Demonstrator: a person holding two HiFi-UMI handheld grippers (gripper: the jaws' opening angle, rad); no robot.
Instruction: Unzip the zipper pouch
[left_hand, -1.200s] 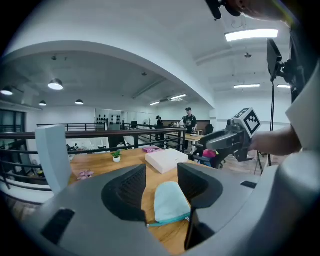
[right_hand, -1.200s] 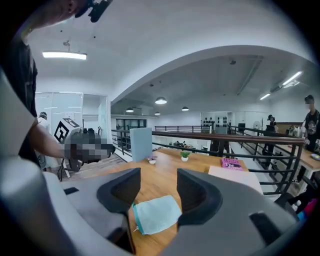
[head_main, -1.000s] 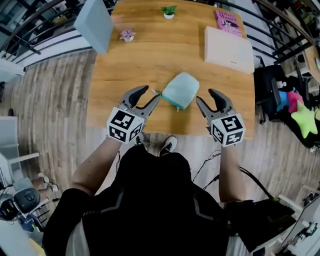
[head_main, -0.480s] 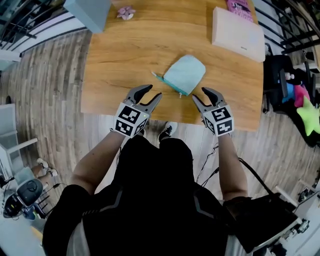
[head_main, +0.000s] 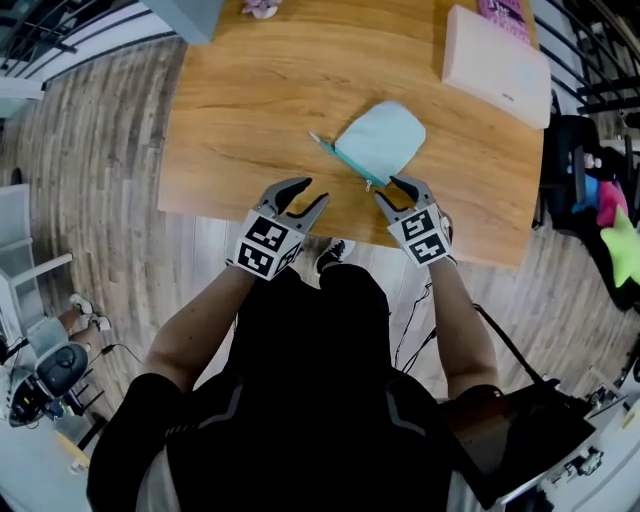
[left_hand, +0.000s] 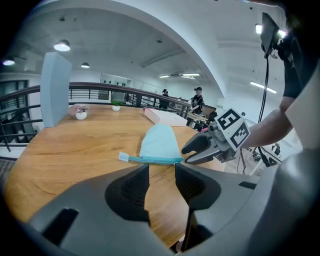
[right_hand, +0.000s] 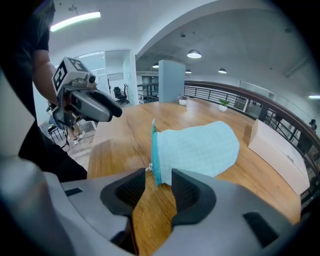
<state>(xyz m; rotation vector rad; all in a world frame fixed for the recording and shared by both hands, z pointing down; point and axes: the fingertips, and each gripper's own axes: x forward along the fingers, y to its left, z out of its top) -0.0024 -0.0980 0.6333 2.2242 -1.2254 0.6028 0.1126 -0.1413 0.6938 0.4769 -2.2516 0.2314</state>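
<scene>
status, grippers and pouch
Left gripper closing, empty, short of pouch. Right gripper closing around zipper end. Pouch zipped, flat on table. Nothing in the way.

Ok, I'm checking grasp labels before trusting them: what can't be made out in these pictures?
- Zipper pull: right gripper view, a tiny pale speck at the closing fingers of the right gripper; a corner of the pouch stands between them, but contact cannot be told.
- Underside of the pouch: hidden against the table in every view.
- Pink book: head view, cut off by the top edge.
</scene>
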